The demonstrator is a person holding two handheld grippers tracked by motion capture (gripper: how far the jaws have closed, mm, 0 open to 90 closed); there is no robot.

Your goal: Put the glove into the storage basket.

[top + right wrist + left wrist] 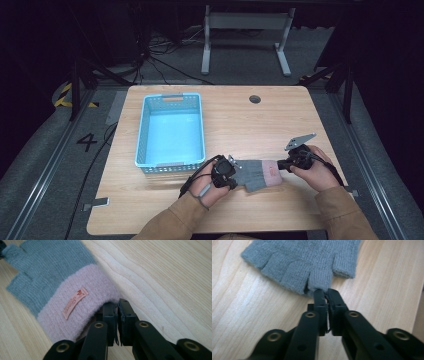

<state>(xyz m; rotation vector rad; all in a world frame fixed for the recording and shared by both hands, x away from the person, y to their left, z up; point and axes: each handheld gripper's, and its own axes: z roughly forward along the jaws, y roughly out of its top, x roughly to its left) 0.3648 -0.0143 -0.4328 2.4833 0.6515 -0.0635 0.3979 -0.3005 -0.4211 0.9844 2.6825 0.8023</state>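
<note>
The grey knitted fingerless glove with a pink fluffy cuff (256, 173) lies flat on the wooden bench (240, 120), near the light blue plastic basket (171, 131). The left tongs (326, 291) pinch one finger stub, and the right tongs (117, 303) pinch the cuff edge. I think both hands should lift together, keeping the glove stretched, toward the basket.

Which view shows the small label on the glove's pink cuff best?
The right gripper view: the orange fabric label on the grey knitted fingerless glove lies close, its script nearly legible. The high view shows a faint reddish speck. The left gripper view shows the glove's finger end.
</note>
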